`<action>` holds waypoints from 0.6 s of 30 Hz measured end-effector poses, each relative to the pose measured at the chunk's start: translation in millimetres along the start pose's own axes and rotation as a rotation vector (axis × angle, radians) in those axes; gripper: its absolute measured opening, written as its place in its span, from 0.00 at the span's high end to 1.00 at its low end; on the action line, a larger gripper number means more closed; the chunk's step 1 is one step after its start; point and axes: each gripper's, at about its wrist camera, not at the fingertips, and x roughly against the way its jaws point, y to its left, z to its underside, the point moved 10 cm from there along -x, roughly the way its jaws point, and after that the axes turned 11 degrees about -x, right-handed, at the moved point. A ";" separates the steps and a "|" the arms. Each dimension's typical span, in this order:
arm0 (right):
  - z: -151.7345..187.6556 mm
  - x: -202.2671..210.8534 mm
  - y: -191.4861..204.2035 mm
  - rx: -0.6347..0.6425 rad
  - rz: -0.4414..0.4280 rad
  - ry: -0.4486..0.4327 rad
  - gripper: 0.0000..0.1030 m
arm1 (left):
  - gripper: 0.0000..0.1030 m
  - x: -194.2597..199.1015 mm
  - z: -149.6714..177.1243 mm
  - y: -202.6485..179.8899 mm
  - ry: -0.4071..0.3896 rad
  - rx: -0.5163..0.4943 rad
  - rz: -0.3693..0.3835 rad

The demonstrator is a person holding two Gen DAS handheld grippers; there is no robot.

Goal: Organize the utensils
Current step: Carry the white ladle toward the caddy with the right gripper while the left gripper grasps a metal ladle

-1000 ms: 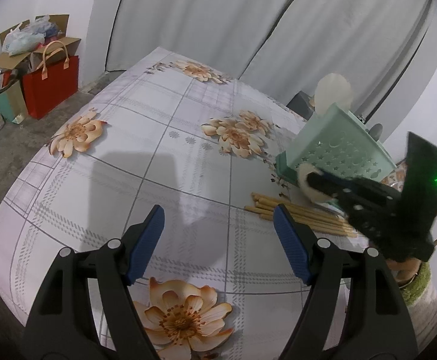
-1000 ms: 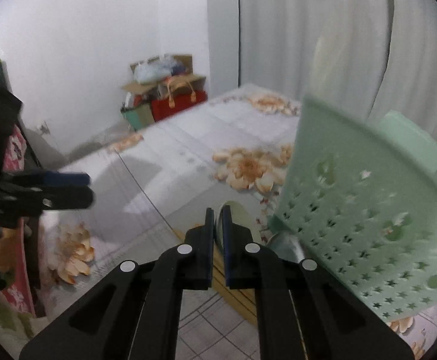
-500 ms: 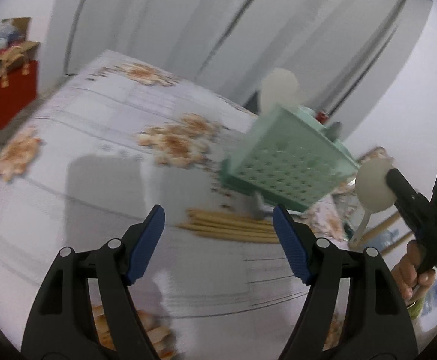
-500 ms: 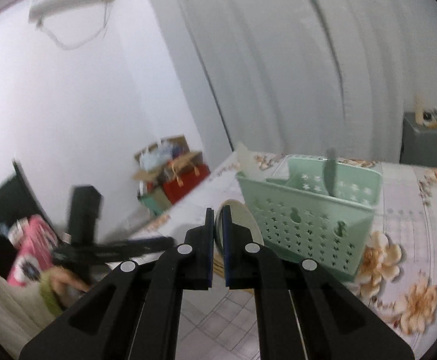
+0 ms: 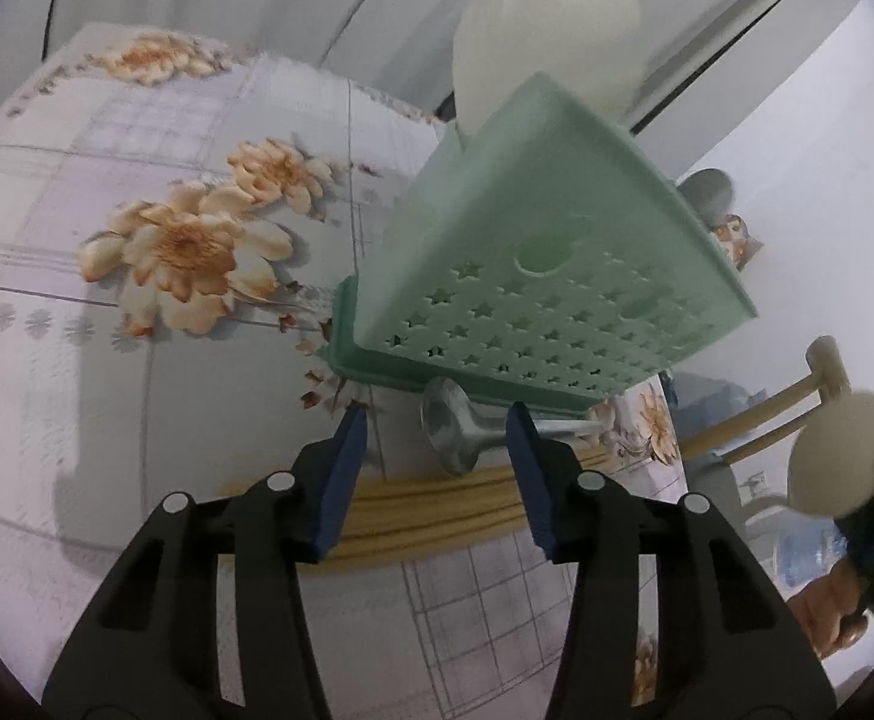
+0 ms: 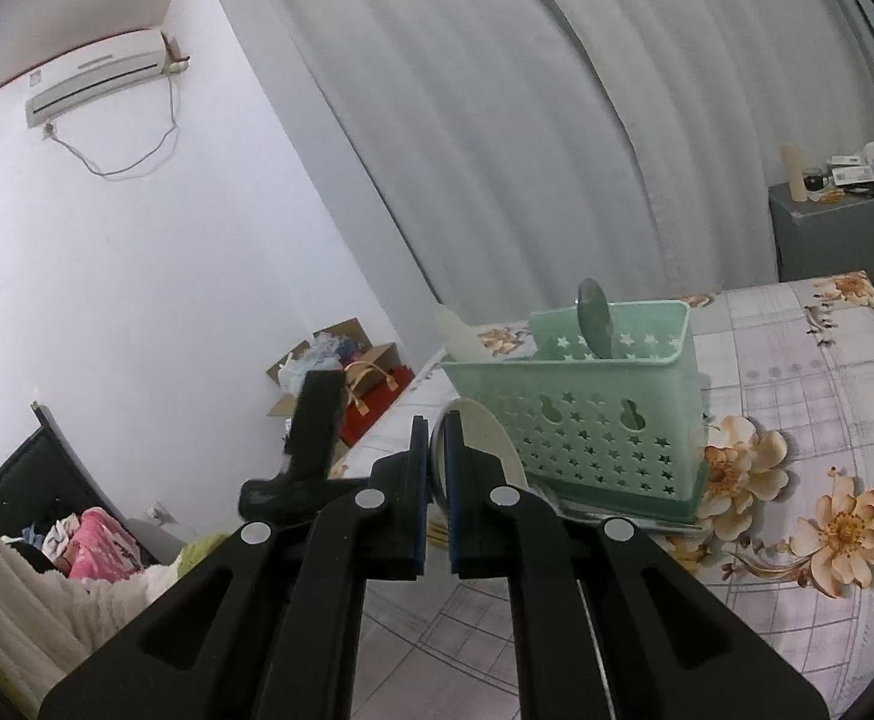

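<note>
A mint-green perforated caddy (image 5: 545,276) stands on the floral tablecloth (image 5: 137,420) with a white utensil (image 5: 545,18) sticking out of it. A metal spoon (image 5: 452,435) lies at its base, beside a bundle of wooden chopsticks (image 5: 431,510). My left gripper (image 5: 440,468) hovers over both. Its jaws are closing with the spoon's bowl between them, and the pads are not touching it. My right gripper (image 6: 435,456) is shut on a white spoon (image 6: 485,432), held in the air in front of the caddy (image 6: 587,414). Another metal spoon (image 6: 596,318) stands inside the caddy.
A red bag and open cardboard boxes (image 6: 341,360) sit on the floor beyond the table's far end. A grey cabinet (image 6: 839,234) with bottles stands by the curtain. A wooden chair frame (image 5: 755,414) is off the table's right side.
My left gripper has swung right toward the caddy, spoon and chopsticks, and its jaws have narrowed. My right gripper has risen and rolled with the white spoon, backing away from the caddy.
</note>
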 end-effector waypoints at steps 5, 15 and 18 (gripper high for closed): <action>-1.2 -0.3 -5.1 -0.010 0.000 0.002 0.95 | 0.66 -18.4 5.2 5.3 0.069 0.025 -0.023; 0.8 -1.4 -8.3 -0.020 0.011 0.002 0.95 | 0.93 -30.3 5.1 10.4 0.074 0.072 -0.032; 0.3 0.0 -9.4 -0.026 0.015 -0.007 0.95 | 0.96 -25.5 1.4 6.6 0.047 0.058 -0.040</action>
